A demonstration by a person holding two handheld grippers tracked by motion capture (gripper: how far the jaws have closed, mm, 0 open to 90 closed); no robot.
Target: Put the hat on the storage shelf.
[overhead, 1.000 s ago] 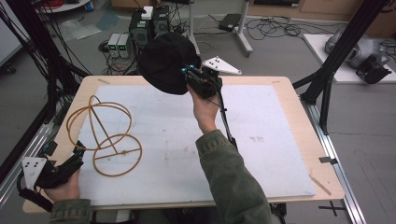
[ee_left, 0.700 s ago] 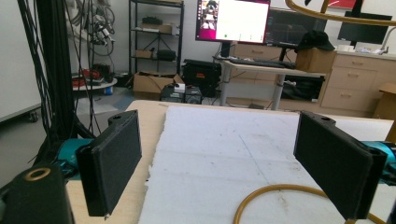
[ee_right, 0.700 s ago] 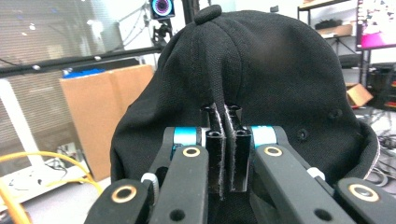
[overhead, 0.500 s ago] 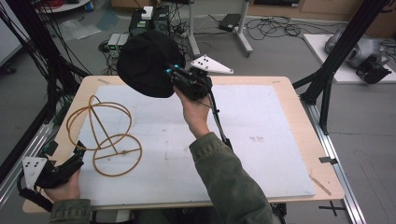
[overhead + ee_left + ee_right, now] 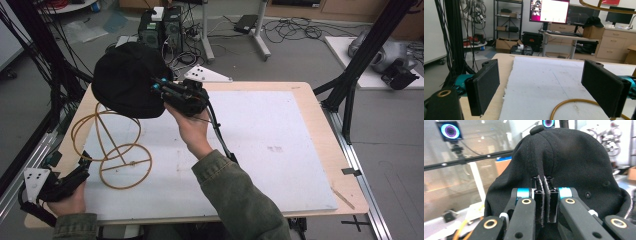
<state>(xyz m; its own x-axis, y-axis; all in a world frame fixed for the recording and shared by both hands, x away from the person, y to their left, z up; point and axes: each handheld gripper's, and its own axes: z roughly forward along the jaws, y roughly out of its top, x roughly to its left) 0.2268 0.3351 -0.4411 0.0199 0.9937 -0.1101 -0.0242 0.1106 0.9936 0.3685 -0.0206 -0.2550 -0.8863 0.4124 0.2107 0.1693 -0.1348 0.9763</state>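
Right gripper (image 5: 162,89): is being held up above the desk's far left part by the right hand (image 5: 192,132). Its jaws are being pressed together on a fold of a black cap (image 5: 127,85); in the right gripper view the two black jaws are being seen nearly touching, with a pinched ridge of fabric (image 5: 541,178) between them and the cap's crown and top button (image 5: 537,129) rising behind. The cap is being carried clear of the desk, directly over the upper loop of the wire stand.

Left gripper (image 5: 82,167): is being rested at the desk's near left corner in the left hand (image 5: 67,202), with a grey three-cornered plate (image 5: 35,178) on top. Its jaws are being kept wide apart, with nothing between them; in the left gripper view the two pads (image 5: 484,86) are being shown well apart over the white mat (image 5: 544,82), and a curve of yellow wire (image 5: 564,106) is being seen just ahead of them, not touched.

Wire stand (image 5: 112,150): a yellow-brown frame of hoops is being supported upright on the white mat (image 5: 270,145) at the desk's left side, its round base toward the near edge, just beside the left gripper.

Desk (image 5: 325,130): a wooden top is being covered largely by the white mat.
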